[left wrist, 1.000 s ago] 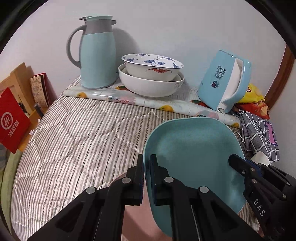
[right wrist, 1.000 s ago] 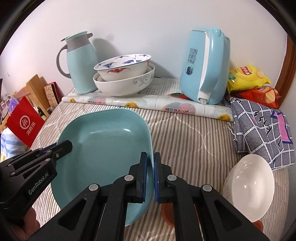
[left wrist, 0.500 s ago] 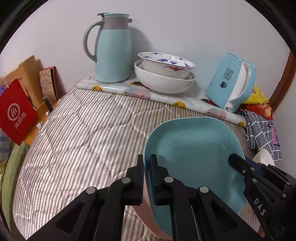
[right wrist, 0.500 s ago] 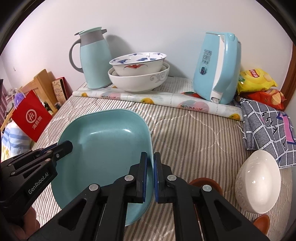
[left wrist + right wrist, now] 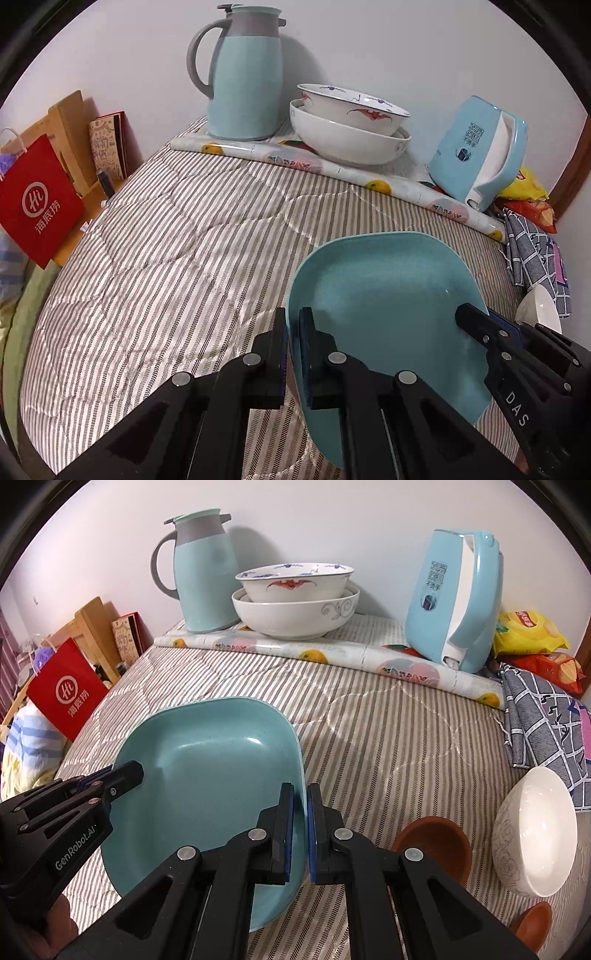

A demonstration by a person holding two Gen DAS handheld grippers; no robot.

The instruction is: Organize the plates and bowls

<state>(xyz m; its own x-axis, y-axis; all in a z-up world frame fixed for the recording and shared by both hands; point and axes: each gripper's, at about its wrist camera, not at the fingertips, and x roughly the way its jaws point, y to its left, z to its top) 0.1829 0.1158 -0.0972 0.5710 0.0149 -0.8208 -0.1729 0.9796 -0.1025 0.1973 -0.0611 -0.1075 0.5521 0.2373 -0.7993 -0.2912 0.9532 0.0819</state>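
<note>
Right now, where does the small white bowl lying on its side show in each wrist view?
Left wrist: white bowl at the far right edge, behind the right gripper.
Right wrist: white bowl at lower right, beside a brown bowl.
Shared landmark: the checked cloth just behind it.

The striped quilted bed cover [image 5: 177, 258] lies bare across the centre and left of the left wrist frame, giving open passage. Along the top of that frame stand a pale-blue thermos jug with grey handle [image 5: 245, 74], two nested white ceramic bowls [image 5: 347, 136] and a light-blue electric kettle [image 5: 476, 155], blocking the wall side. At lower right of the right wrist frame, a white ceramic bowl [image 5: 535, 830] and a brown clay bowl [image 5: 432, 845] crowd the edge.
</note>
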